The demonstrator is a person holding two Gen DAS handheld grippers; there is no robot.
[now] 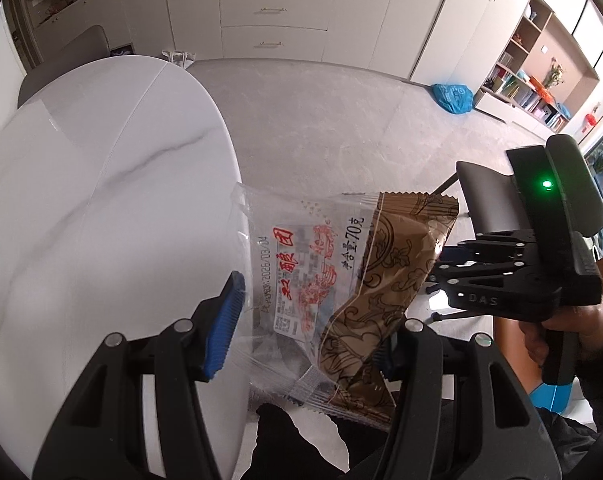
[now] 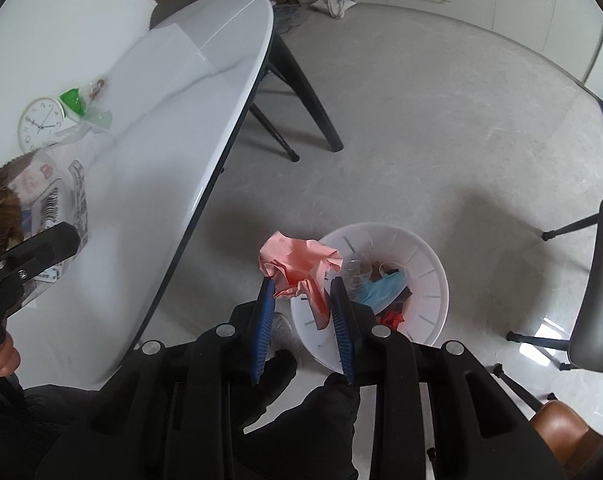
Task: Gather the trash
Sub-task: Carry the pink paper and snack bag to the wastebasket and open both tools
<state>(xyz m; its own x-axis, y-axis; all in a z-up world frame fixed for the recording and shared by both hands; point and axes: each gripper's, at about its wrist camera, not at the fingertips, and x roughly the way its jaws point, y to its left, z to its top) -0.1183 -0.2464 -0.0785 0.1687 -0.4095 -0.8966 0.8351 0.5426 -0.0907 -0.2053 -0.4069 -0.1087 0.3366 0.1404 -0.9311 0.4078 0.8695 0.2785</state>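
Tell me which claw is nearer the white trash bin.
Right. The right claw hangs over the white trash bin holding pink paper; the left claw holds a snack wrapper at the table edge.

My left gripper (image 1: 305, 320) points steeply down with its blue pads (image 1: 223, 332) spread about halfway, gripping the snack wrapper (image 1: 341, 280) held across the gap. My right gripper (image 2: 303, 316) also tilts steeply down, its jaws narrow and pinching the crumpled pink paper (image 2: 297, 268). My right hand (image 1: 561, 332) wraps the handle of that tool.
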